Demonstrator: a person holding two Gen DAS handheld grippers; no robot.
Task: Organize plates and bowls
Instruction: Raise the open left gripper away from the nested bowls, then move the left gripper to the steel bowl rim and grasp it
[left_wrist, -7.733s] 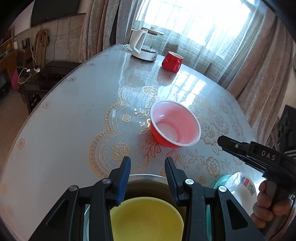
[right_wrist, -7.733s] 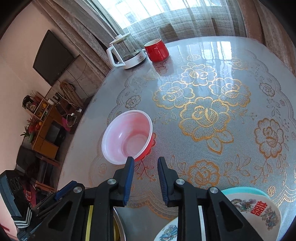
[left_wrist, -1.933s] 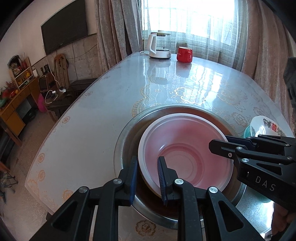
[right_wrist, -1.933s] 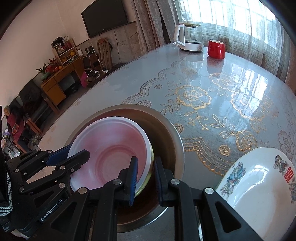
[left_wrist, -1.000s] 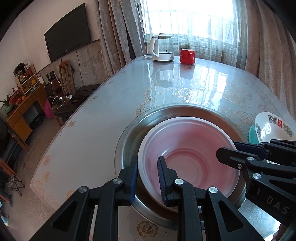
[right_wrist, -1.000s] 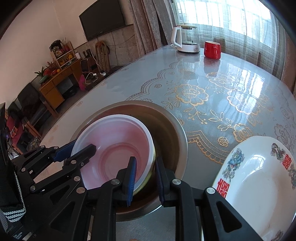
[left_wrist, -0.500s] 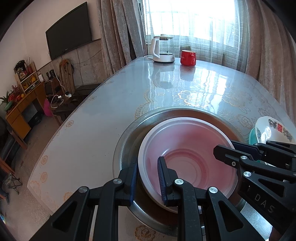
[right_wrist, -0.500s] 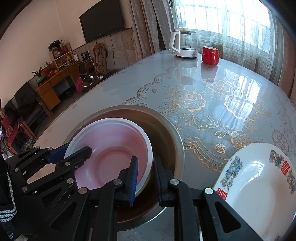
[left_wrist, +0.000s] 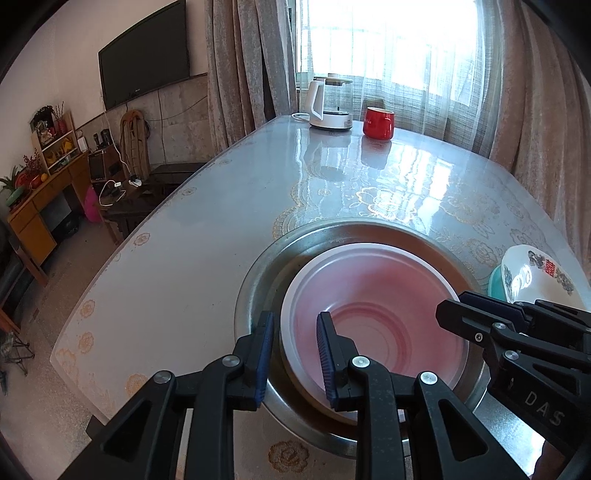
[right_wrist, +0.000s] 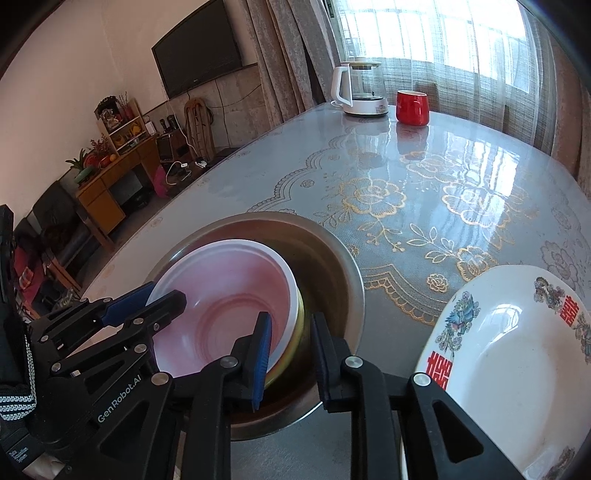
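Note:
A pink plastic bowl (left_wrist: 373, 314) sits nested inside a large steel basin (left_wrist: 258, 280) at the near end of the table; a yellow bowl rim (right_wrist: 295, 339) shows under it. My left gripper (left_wrist: 294, 350) is open, its fingers straddling the pink bowl's near rim without clamping it. My right gripper (right_wrist: 290, 354) is open, its fingers either side of the pink bowl's (right_wrist: 229, 291) right rim and the basin's wall (right_wrist: 332, 266). A white decorated plate (right_wrist: 517, 354) lies to the right on a teal dish (left_wrist: 496, 280).
A white kettle (left_wrist: 327, 107) and a red mug (left_wrist: 378, 122) stand at the table's far end. The table edge (left_wrist: 122, 266) drops off to the left toward furniture. Curtains hang behind the table.
Both grippers have opened slightly around the pink bowl's rim and drawn back a little. The pink bowl, once alone on the table, rests in the basin over the yellow bowl.

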